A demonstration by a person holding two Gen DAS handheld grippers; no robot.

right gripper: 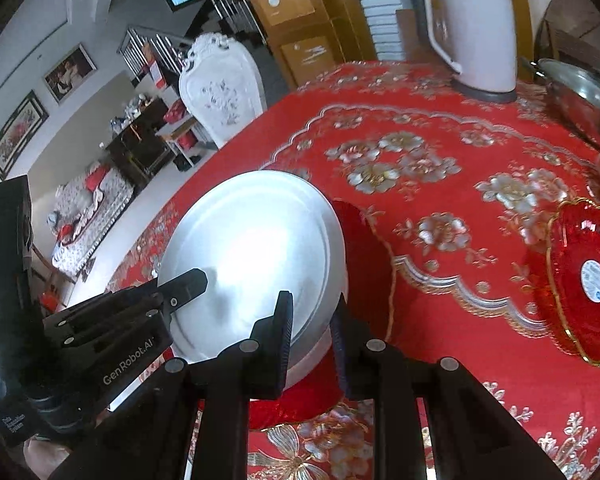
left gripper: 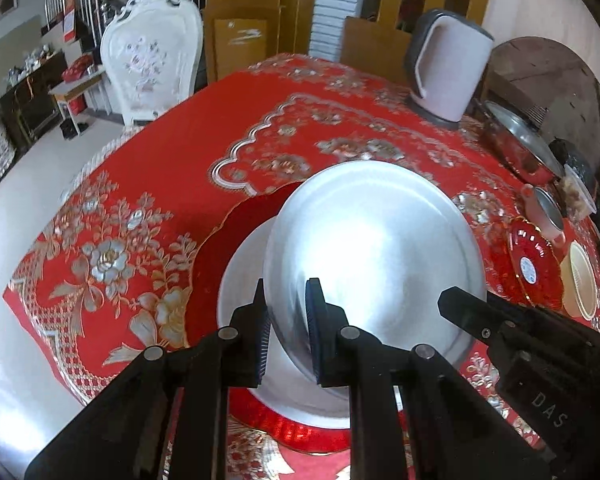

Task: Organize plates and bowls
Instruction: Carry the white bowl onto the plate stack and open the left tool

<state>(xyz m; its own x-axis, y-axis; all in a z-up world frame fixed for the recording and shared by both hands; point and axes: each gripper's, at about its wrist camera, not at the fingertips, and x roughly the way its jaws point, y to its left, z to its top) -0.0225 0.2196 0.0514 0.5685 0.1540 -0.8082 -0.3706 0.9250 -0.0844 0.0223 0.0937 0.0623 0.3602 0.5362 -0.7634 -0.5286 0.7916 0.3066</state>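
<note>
A silver metal plate (left gripper: 372, 240) (right gripper: 252, 248) hangs tilted above a second silver plate (left gripper: 244, 280) (right gripper: 312, 356), which rests on a large red plate (left gripper: 236, 224) (right gripper: 364, 256) on the red floral tablecloth. My left gripper (left gripper: 286, 320) is shut on the tilted plate's near-left rim, one finger on each face. My right gripper (right gripper: 312, 332) is shut on the same plate's near-right rim. Each gripper also shows in the other's view: the right gripper (left gripper: 460, 312) at the plate's right edge, the left gripper (right gripper: 188, 280) lying over the plate's left side.
A small red glass plate (left gripper: 534, 264) (right gripper: 588, 276), a cream bowl (left gripper: 580, 280) and a pink cup (left gripper: 544, 212) sit to the right. A white kettle (left gripper: 448, 64) (right gripper: 472, 32) and lidded steel pot (left gripper: 516, 140) (right gripper: 580, 96) stand behind. A white chair (left gripper: 152, 52) is beyond the table's left edge.
</note>
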